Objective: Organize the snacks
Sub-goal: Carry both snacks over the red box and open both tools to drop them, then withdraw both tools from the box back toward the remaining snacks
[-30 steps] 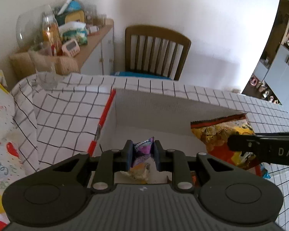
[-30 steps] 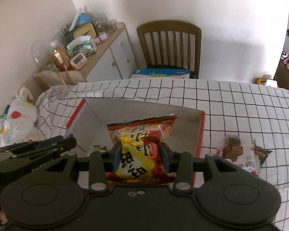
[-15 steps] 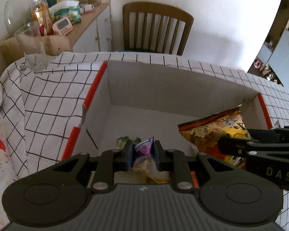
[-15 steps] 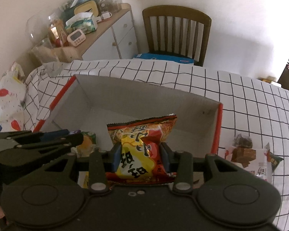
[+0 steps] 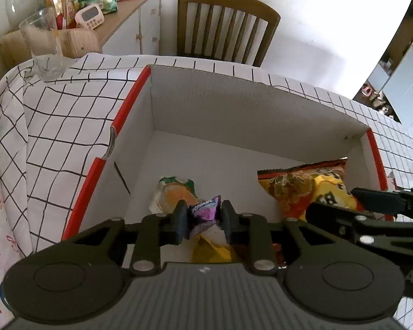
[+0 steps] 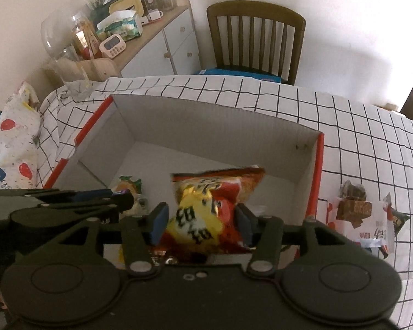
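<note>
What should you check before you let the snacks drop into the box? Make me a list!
1. Red-edged white cardboard box sits under both grippers: ok.
2. Left gripper opening, small purple packet between its fingers: ok.
3. Right gripper opening, yellow-and-red chip bag between its fingers, blurred: ok.
4. Bare box floor to land on: ok.
5. Brown snack packs outside on the checked tablecloth: not ok.

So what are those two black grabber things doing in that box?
A person is putting snacks into the white cardboard box with red edges. The left gripper has a small purple packet between its opening jaws. The right gripper is opening around a red and yellow crisp bag. More wrapped snacks wait on the checked tablecloth.
</note>
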Tool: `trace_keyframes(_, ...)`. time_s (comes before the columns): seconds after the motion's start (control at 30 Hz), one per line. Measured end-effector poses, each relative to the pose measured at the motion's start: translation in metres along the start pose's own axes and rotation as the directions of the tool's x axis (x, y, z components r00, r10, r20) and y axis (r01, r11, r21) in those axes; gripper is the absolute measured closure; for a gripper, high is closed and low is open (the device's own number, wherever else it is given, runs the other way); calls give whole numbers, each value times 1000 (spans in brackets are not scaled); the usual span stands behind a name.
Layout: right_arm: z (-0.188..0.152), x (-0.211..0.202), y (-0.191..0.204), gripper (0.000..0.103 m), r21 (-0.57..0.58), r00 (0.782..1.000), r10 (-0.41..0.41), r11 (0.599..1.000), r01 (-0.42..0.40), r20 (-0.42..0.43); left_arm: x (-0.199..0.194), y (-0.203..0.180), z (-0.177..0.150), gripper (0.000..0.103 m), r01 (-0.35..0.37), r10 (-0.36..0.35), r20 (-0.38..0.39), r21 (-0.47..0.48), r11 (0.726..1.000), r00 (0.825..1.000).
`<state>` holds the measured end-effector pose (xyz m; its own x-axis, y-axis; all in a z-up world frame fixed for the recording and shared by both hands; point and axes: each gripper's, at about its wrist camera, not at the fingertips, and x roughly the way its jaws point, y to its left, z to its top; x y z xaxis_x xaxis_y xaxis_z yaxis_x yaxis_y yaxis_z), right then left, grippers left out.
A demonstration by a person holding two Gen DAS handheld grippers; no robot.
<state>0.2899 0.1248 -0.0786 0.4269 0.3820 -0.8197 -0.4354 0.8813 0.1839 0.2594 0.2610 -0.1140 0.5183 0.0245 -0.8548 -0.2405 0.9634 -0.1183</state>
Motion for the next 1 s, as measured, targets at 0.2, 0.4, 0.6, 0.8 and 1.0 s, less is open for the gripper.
trace_keyframes(0.2,-2,-13,3,39,2,1000,6,1000,-7,18,-8,0,-1,62,-1,1,3,-5,1000,1000)
trace_keyframes(0.4,-2,-32,0,29,8,999,24,1000,-24,43,-30,-3,-4,33,-4,4,56,0,1000,998)
trace_keyframes(0.6,-5,-53,-3,23,9,997,40,999,-40,70,-49,-7,-8,33,-4,3,78,8,1000,997)
trace_keyframes(0.8,-11,-74,-5,19,-1,995,50,999,-50,90,-68,-17,-13,33,-5,3,103,24,1000,995)
trace_keyframes(1.0,-15,-96,-10,17,-7,991,70,998,-69,113,-90,-31,-19,33,-7,2,139,35,999,990)
